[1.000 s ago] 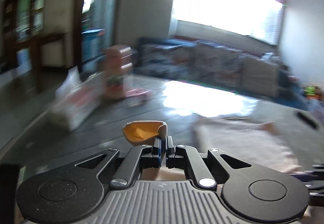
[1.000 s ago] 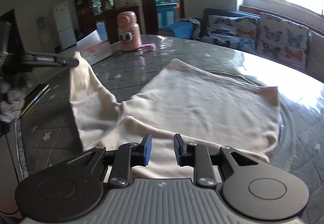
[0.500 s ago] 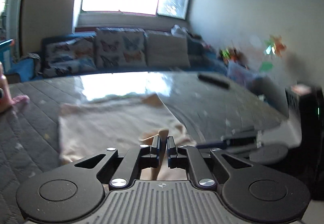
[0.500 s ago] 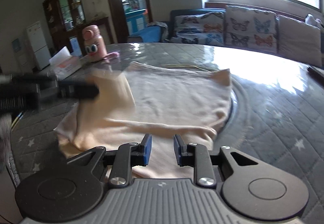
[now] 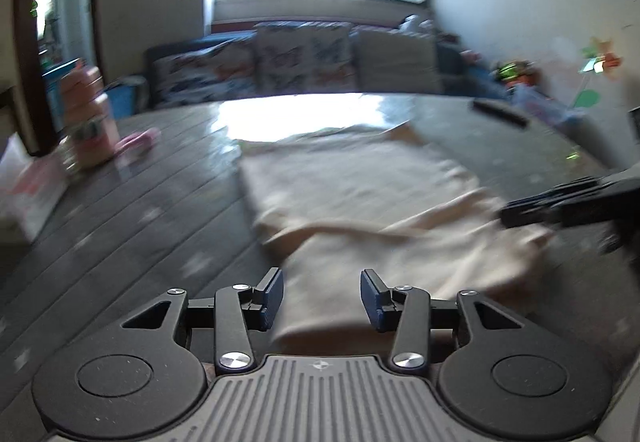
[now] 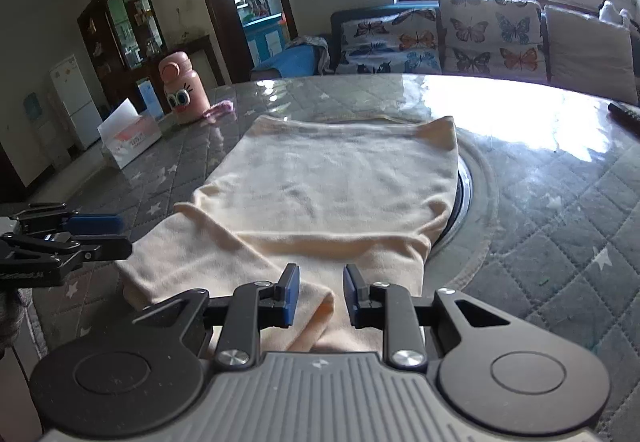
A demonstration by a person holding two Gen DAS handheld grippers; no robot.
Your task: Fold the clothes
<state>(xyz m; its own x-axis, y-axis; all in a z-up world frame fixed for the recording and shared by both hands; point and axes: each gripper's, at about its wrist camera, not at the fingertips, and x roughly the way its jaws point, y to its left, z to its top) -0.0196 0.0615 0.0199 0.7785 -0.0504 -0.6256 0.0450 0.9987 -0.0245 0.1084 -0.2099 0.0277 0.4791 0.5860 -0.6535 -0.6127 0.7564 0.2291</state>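
Left wrist view smeared by motion: pink bottle [image 5: 90, 114], white box [image 5: 30, 190] at left edge, sofa cushions [image 5: 304, 56] all soft, box cut by frame. Right gripper [image 5: 516, 210] there only dark streak, jaws unreadable. Cloth [image 6: 320, 202] near edge hidden under gripper bodies in both views. Dark object [image 6: 626, 113] on bench [image 6: 560, 202] cut by right edge, kind unclear. Cabinet [image 6: 128, 22] contents too small.

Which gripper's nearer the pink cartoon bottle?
Left. The left gripper sits at the cream garment's edge on the pink cartoon bottle's side; the right gripper hovers over the garment's near edge, farther away.
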